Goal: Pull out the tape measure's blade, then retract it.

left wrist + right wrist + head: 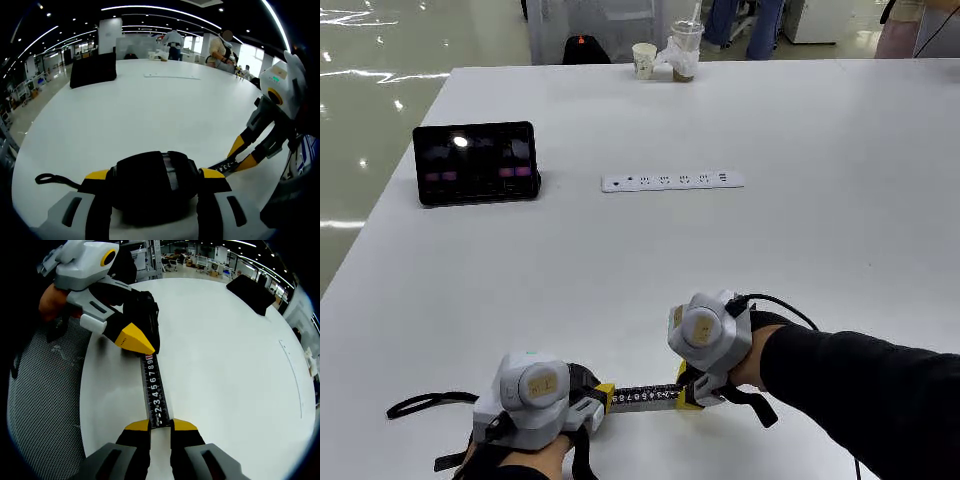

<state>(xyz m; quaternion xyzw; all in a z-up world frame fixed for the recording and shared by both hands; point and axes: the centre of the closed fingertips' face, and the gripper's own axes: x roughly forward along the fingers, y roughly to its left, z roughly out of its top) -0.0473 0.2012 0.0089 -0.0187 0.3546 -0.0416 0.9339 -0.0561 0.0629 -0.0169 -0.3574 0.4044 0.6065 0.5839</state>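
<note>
the table (800,220) is white, smooth and a bit dull. the tape measure case (152,182) is black plastic with a soft shine. the blade (154,395) coming out of the case looks like thin flat metal with printed numbers. the left gripper (156,175) at the case and the right gripper (161,425) near it have smooth grey plastic shells and yellow plastic tips. far beyond the case, the tablet (477,162) has a shiny glass face, the power strip (672,181) is white plastic, and the cup (644,60) looks like paper.

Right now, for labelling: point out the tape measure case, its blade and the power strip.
tape measure case (152,182), left gripper view, middle of black body.
blade (153,390), right gripper view, numbered face.
power strip (672,181), head view, white top.
</note>
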